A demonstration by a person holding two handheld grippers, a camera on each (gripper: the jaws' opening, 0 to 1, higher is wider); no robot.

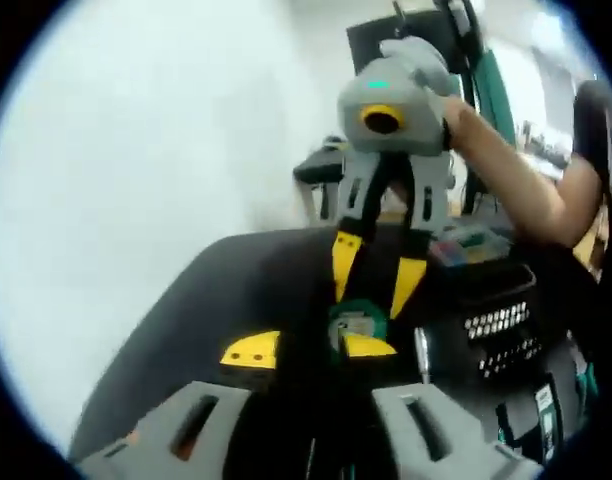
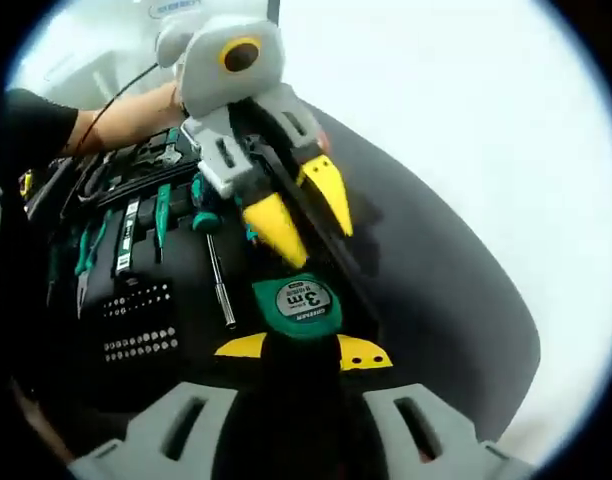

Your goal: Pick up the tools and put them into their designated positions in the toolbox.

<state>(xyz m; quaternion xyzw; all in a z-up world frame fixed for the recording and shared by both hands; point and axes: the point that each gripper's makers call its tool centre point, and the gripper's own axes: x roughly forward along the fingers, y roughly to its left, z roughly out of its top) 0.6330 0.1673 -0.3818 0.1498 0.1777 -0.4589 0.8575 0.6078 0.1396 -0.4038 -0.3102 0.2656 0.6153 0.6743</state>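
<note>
"3m" on tape measure [image 2: 304, 300]

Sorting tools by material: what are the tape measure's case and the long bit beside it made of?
The round green tape measure seems to have a moulded plastic case: matte, with a printed label. The slim silver extension bit looks like steel, going by its bright metallic sheen.

Bright, washed-out surroundings, dark shadowed centre, slight motion blur, and strong fisheye bending toward the edges

Tape measure [image 2: 304, 300] between right gripper [image 2: 302, 352] jaws, over toolbox [image 2: 136, 300]; left gripper [image 2: 304, 207] just behind.
</note>
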